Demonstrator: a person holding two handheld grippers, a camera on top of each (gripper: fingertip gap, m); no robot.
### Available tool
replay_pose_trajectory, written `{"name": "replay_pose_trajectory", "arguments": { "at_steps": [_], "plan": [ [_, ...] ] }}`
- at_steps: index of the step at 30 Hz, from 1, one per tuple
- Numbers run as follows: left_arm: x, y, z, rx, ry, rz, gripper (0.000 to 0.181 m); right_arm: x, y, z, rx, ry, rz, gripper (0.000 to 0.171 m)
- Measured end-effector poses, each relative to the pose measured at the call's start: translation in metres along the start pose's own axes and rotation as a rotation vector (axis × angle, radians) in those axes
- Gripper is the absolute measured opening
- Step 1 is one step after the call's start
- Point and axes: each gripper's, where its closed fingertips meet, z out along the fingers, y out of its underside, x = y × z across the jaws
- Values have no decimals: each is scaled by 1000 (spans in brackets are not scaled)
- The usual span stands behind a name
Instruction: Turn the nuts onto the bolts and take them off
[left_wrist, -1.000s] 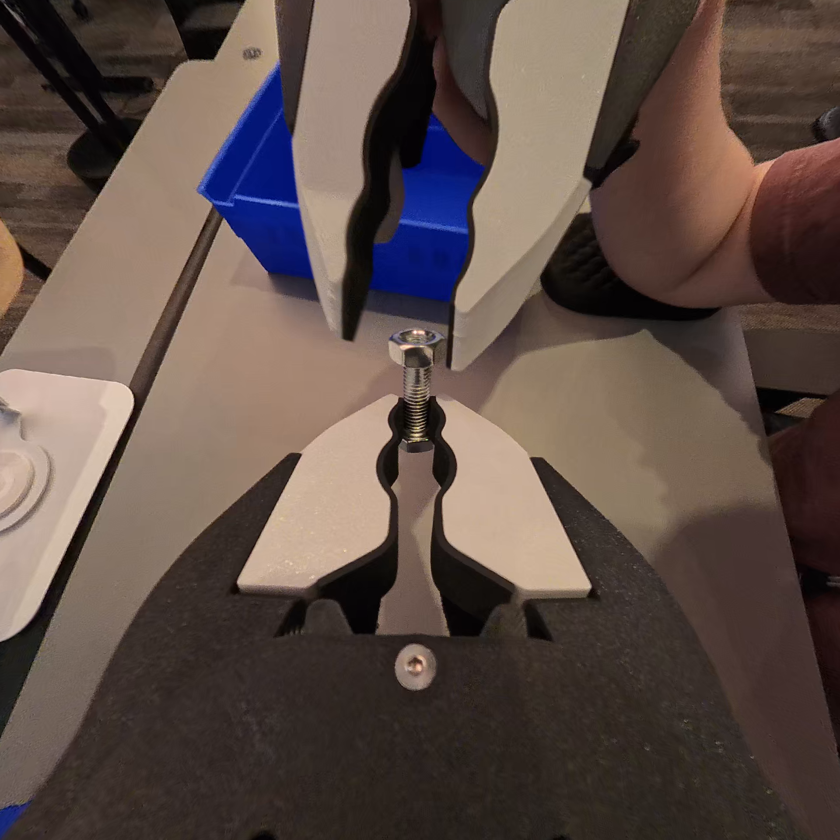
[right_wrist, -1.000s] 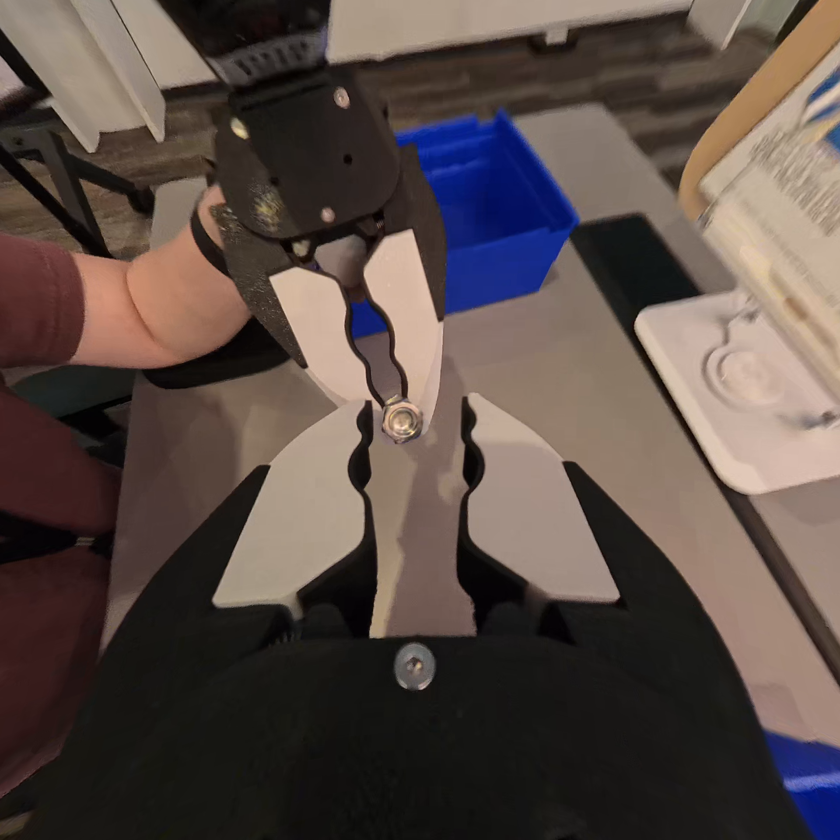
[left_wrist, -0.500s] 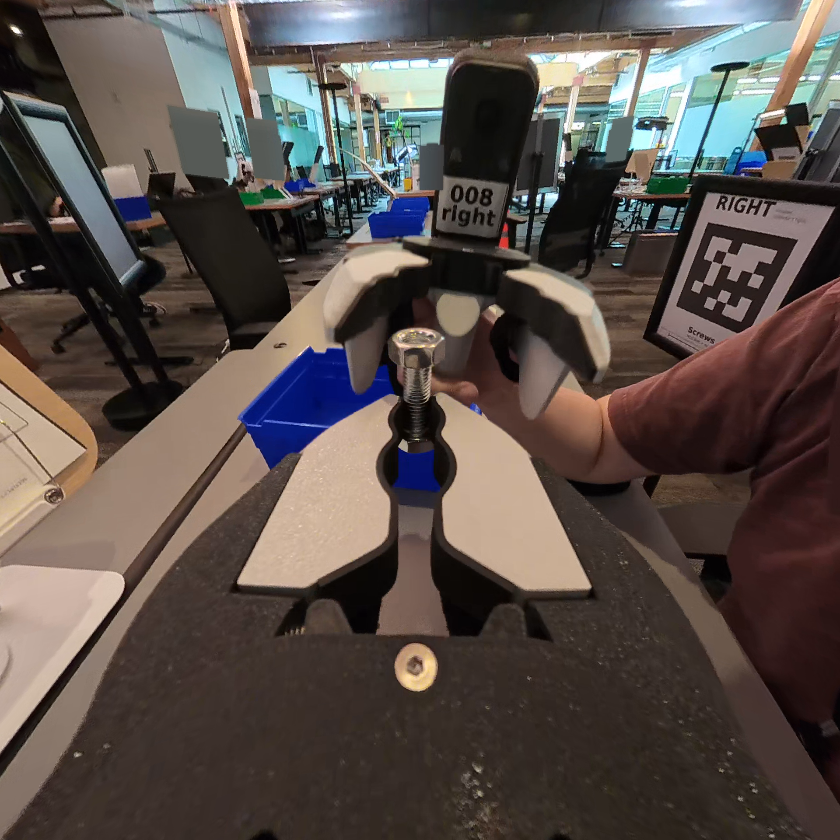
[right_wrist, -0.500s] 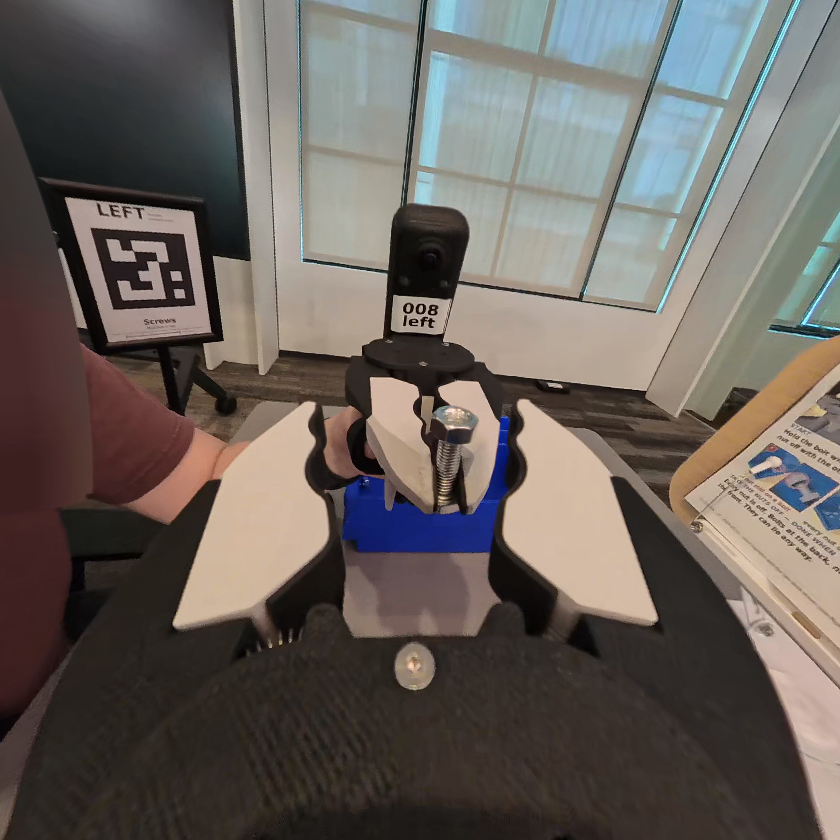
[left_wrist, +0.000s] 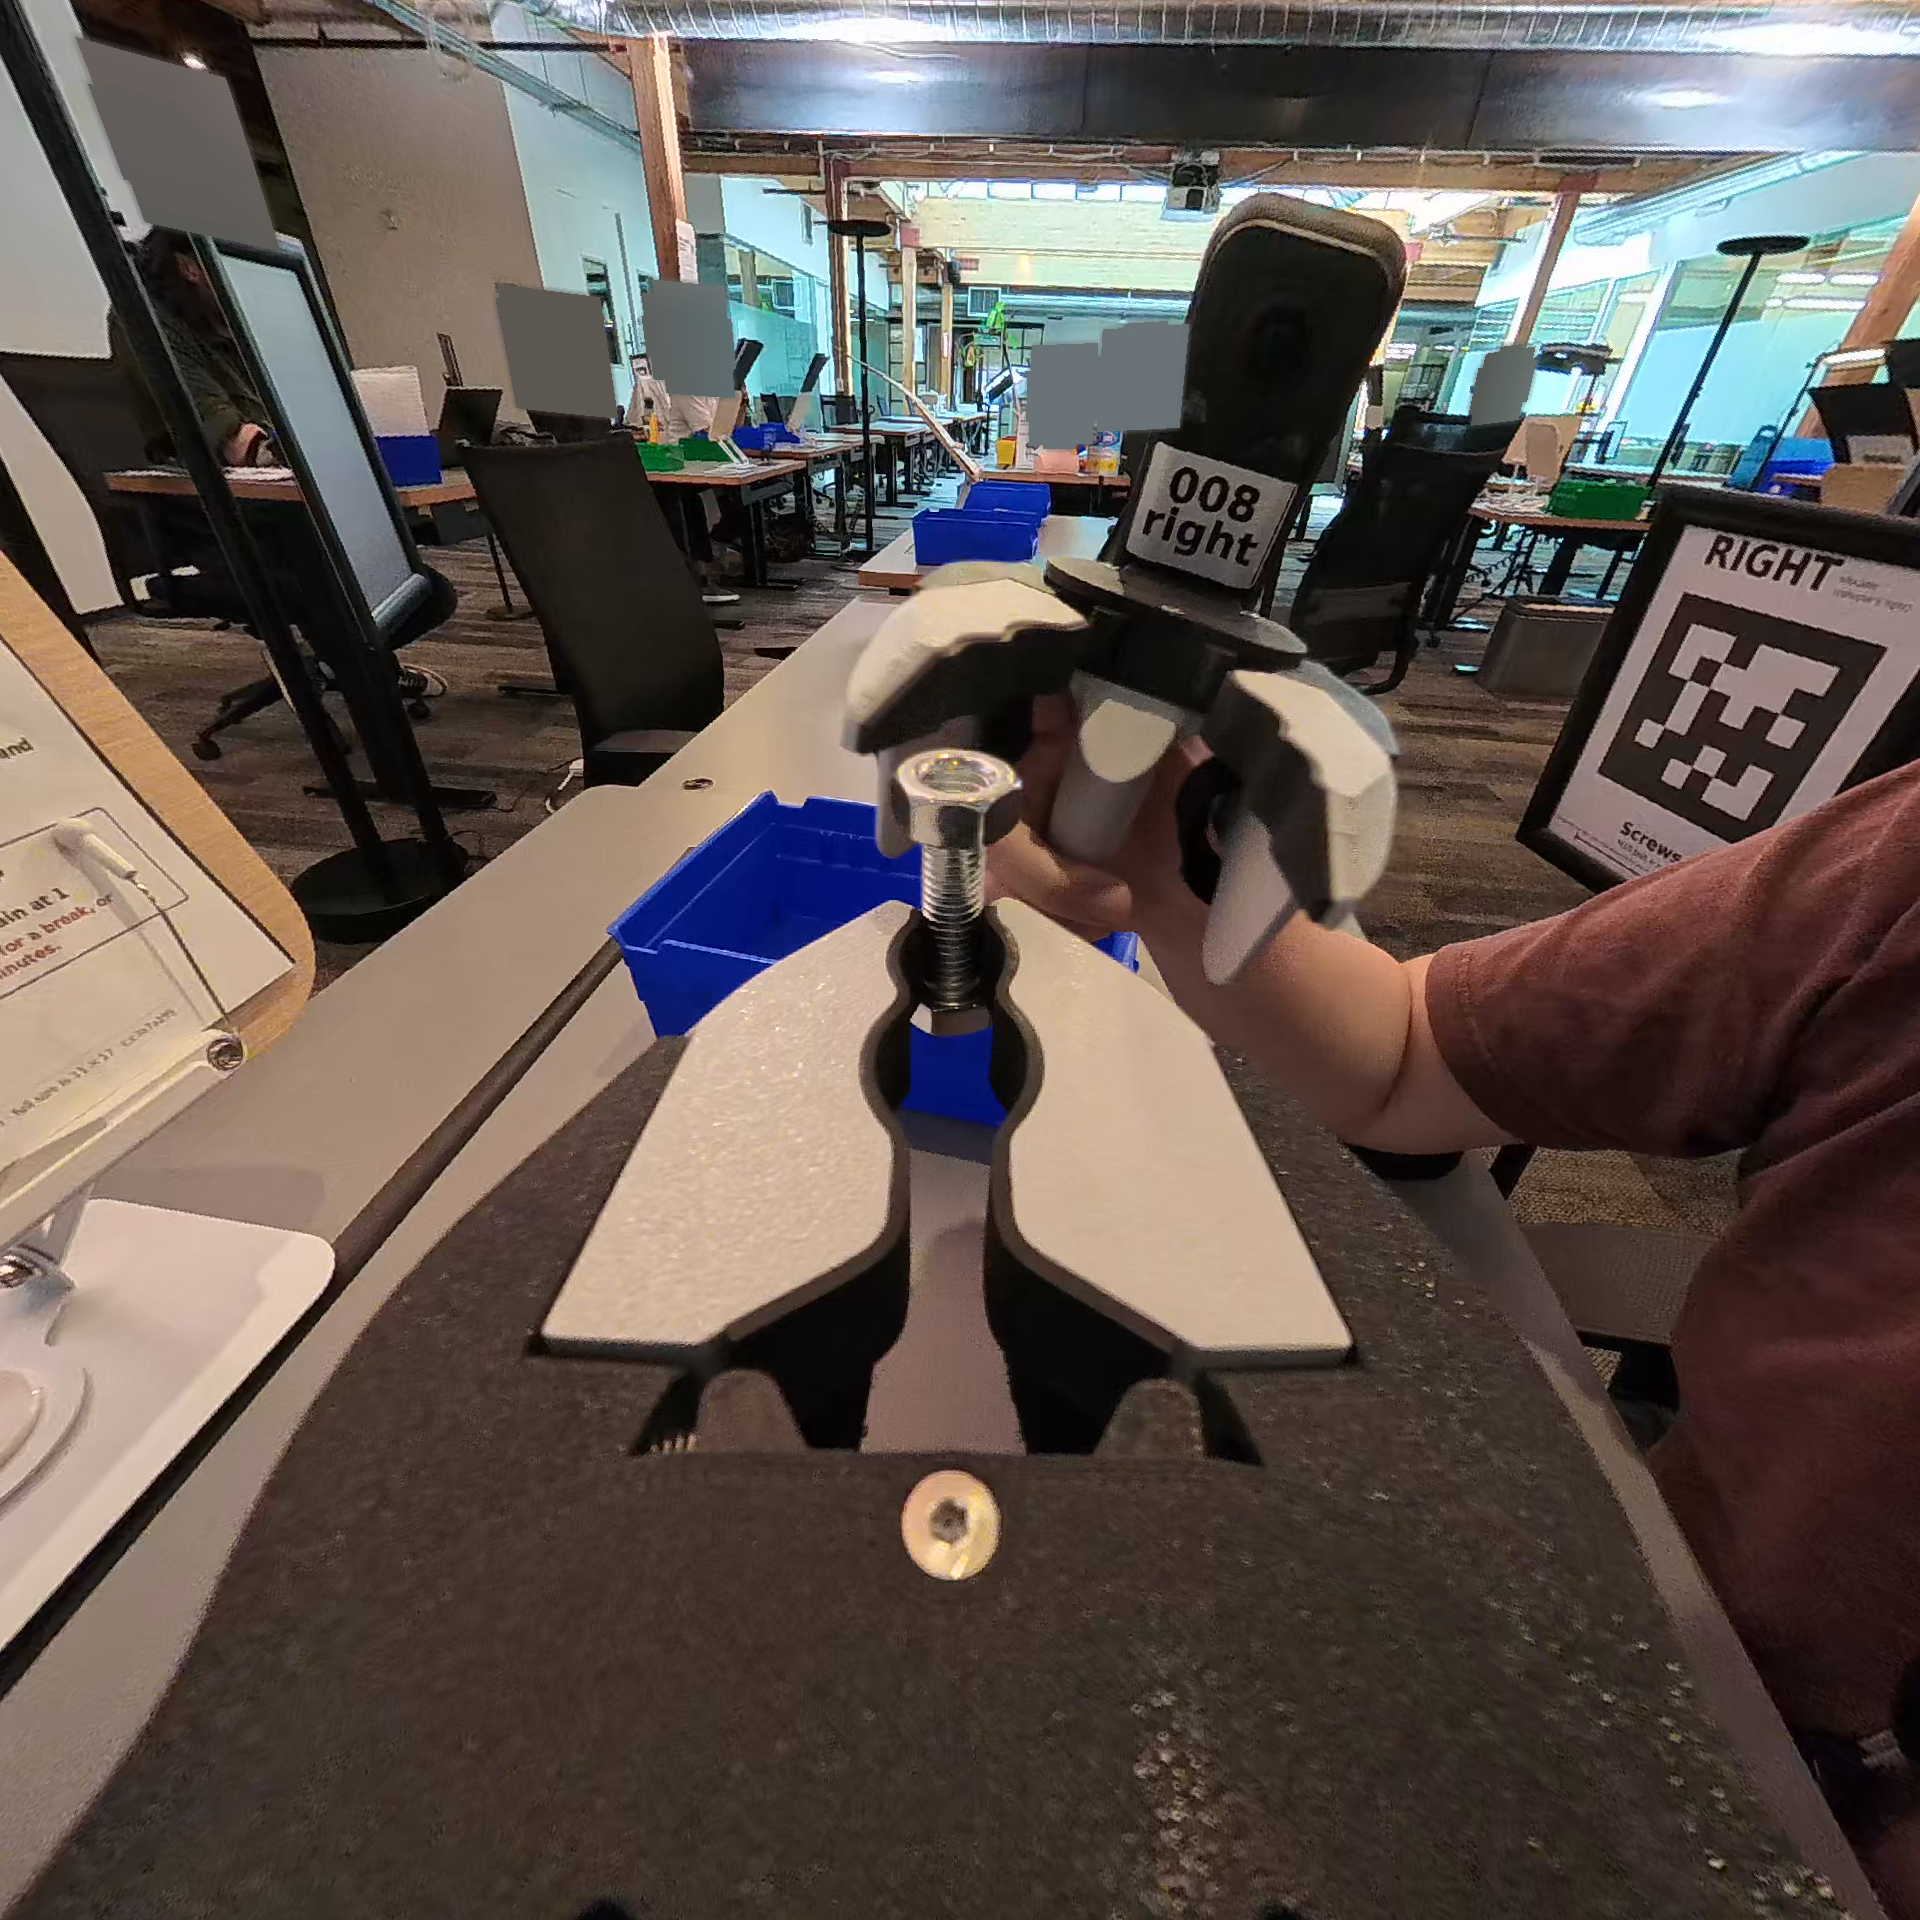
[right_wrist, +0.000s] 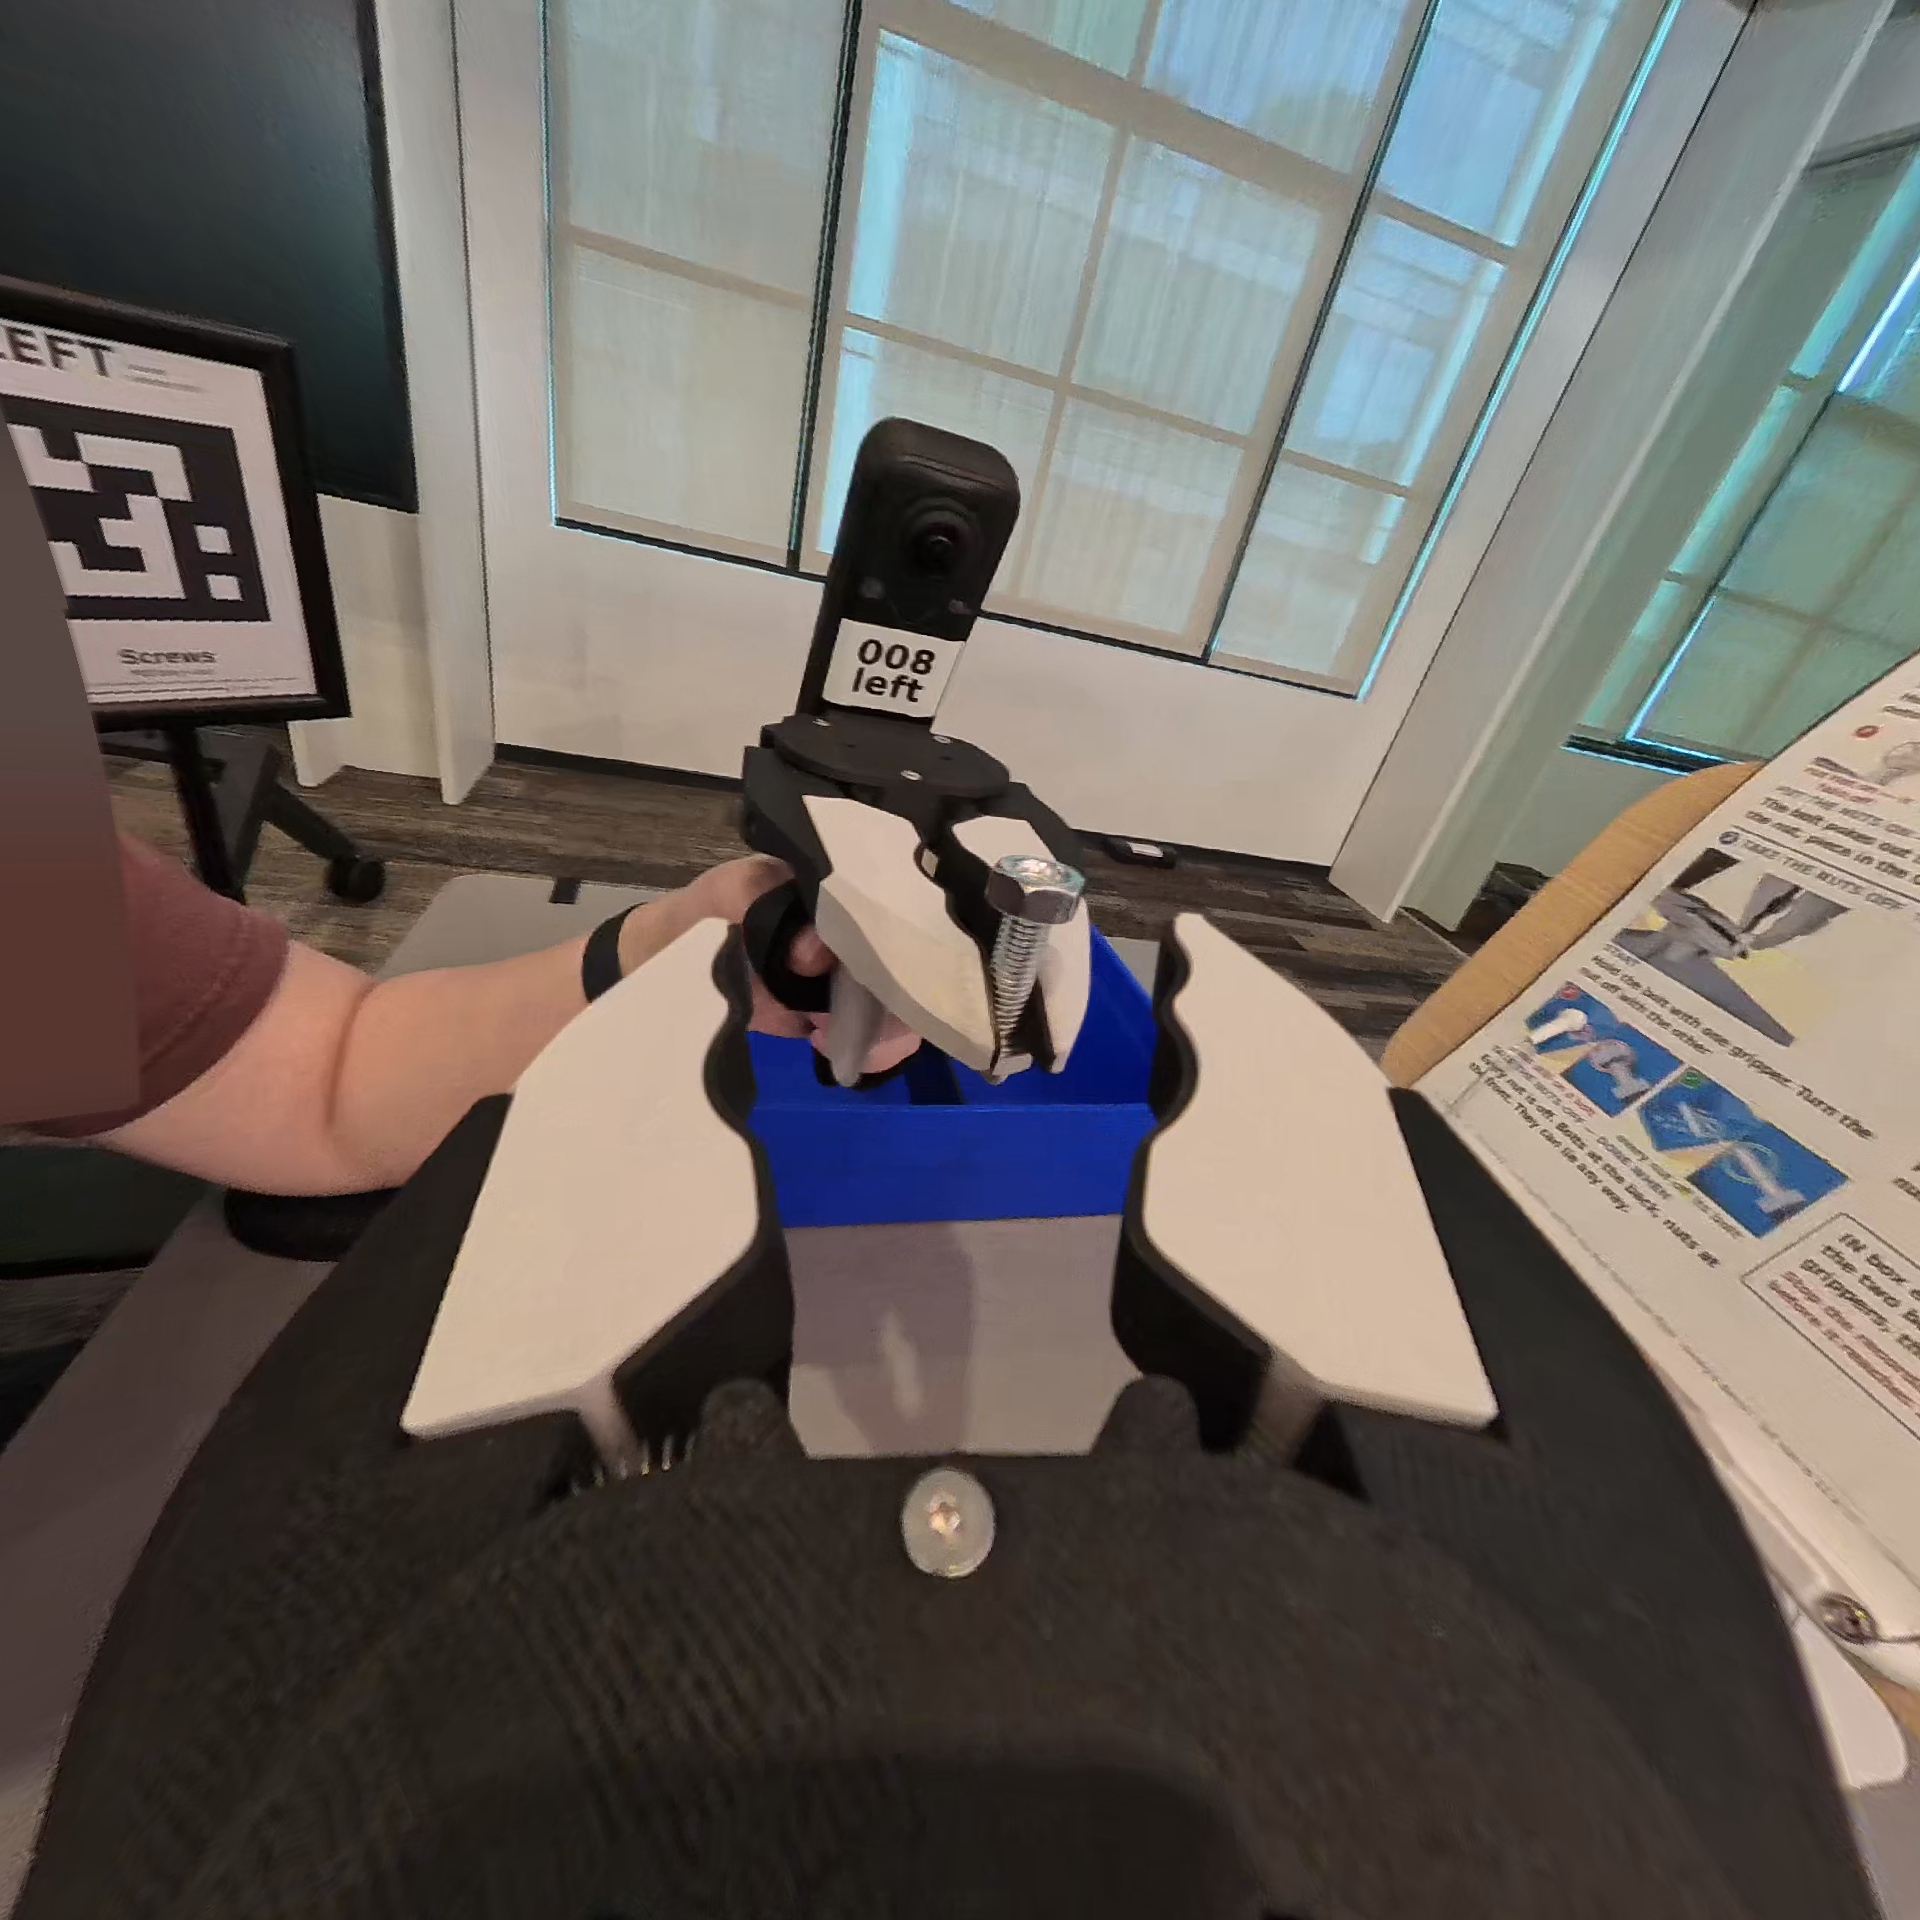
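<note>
Standing nearly upright in mid-air above the grey table (left_wrist: 447, 997), the bolt (left_wrist: 951, 883) is clamped by its lower shank between the tips of the left gripper (left_wrist: 951, 997), hex head uppermost and the threaded length exposed above the jaws. Whether a nut (left_wrist: 954, 810) sits at the top cannot be settled: the hexagon there may be the bolt head alone. The bolt is bright steel, so judge it rigid, small, dense for its size and smooth-faced; it should not deform, but it could pivot or slide in a light pinch. The threads offer the surest bite on the shank, and the flat sides of the hexagon are the place to take hold for turning. The right gripper (right_wrist: 951, 1101) is spread wide and empty, held near the bolt without touching it. Directly behind and below stands the blue bin (right_wrist: 951, 1164). An instruction sheet (right_wrist: 1683, 1091) leans at the table's side.
</note>
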Motion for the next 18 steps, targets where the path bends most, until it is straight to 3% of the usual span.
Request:
{"name": "replay_pose_trajectory", "arguments": {
  "at_steps": [4, 18],
  "plan": [
    [5, 6, 5, -39, 21, 7, 9, 0, -4, -2, 27, 0, -18, 60],
    [19, 6, 11, -43, 75, 24, 9, -18, -4, 0, 47, -134, 47, 61]
  ]
}}
